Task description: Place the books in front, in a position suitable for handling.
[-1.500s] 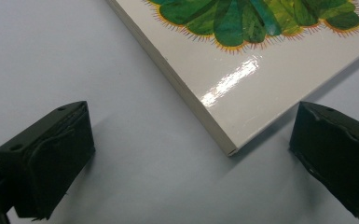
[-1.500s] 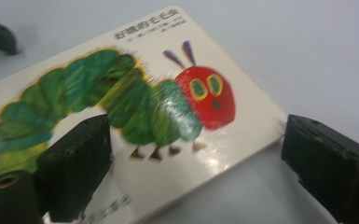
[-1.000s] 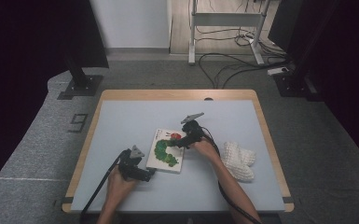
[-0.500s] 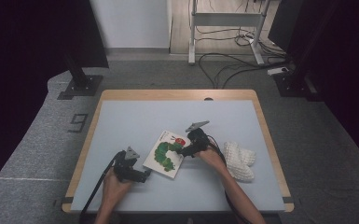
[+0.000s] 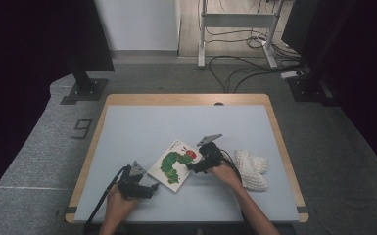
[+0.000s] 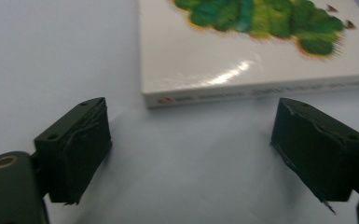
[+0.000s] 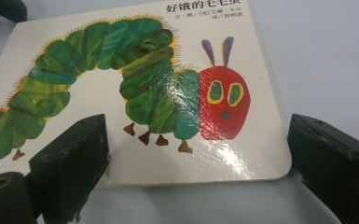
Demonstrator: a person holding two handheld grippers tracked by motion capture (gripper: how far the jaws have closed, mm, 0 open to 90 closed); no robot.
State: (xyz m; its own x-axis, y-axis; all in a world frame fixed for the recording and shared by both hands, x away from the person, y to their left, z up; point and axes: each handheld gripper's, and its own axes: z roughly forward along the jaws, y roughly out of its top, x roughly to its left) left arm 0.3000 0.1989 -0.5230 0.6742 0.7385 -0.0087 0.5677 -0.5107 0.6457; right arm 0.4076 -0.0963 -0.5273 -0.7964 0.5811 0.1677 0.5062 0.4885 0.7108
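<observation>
Left gripper point(image 5: 153, 187), jaws just narrowing yet empty, faces the book point(image 5: 174, 164) spine near the tabletop's front edge; right gripper point(image 5: 190, 168) wide, empty; probably square up first.

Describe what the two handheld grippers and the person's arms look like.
Both the left gripper and the right gripper are black, each topped by a grey three-cornered plate. Blocky black jaws have worn, scuffed pads. A black cable trails from the left one. The forearms are bare, no sleeves.
</observation>
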